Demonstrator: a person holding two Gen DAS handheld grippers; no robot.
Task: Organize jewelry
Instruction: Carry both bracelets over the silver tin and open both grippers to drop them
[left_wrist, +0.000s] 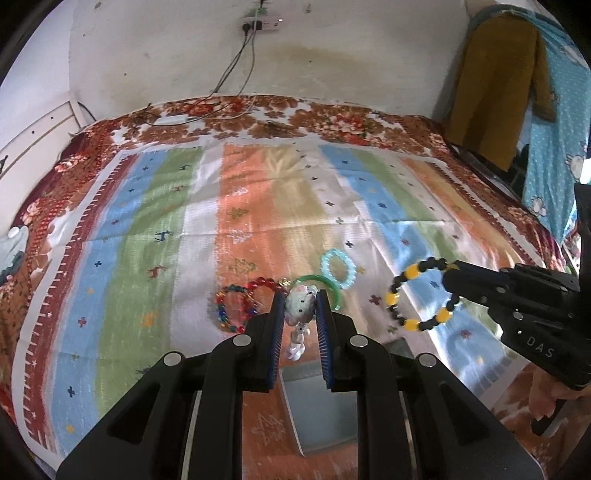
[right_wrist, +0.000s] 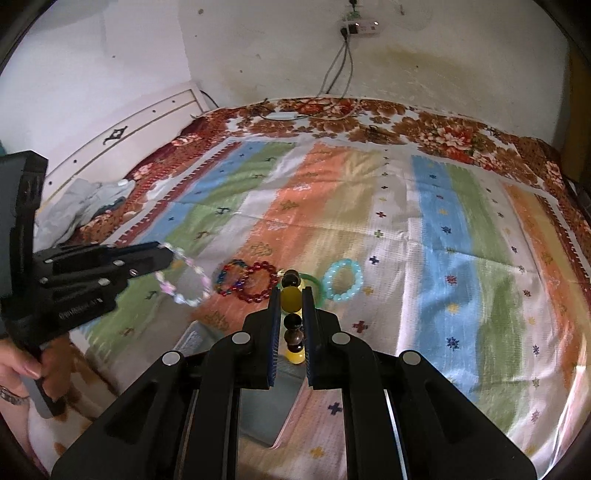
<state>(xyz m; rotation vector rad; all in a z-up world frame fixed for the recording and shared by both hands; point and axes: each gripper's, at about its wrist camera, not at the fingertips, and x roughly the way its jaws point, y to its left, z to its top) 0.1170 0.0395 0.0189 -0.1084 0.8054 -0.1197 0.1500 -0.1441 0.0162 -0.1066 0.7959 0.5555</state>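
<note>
Both claws are pinching bracelets: your left claw (left_wrist: 300, 309) is pressed onto a pale pink-and-white beaded bracelet (right_wrist: 183, 279), its beads showing between the blue pads at the centre of the left wrist view, and your right claw (right_wrist: 291, 304) is clamped on a black-and-yellow beaded bracelet (left_wrist: 421, 295), which hangs as a loop at the right of that same view. Below both sets of fingers, at the bottom centre of each frame, sits what looks like a grey tray (left_wrist: 317, 406), probably where the jewelry belongs, though its far side is hidden by the claws. To do this step well, bring each loop squarely over the tray before you loosen the grip, and let go low so the beads do not bounce out. Release one at a time so the two loops do not tangle. Four more bracelets lie on the striped bedspread (left_wrist: 147, 221) just above the claw tips: a multicoloured one (left_wrist: 236, 308), a red one (right_wrist: 258, 282) touching it, a green bangle (left_wrist: 325, 286) and a turquoise one (left_wrist: 338, 268). Keep the dangling loops from sweeping them. Open room is generous toward the top of both frames; the bed's near edge runs along the lower corners, so stay inward of it.
</note>
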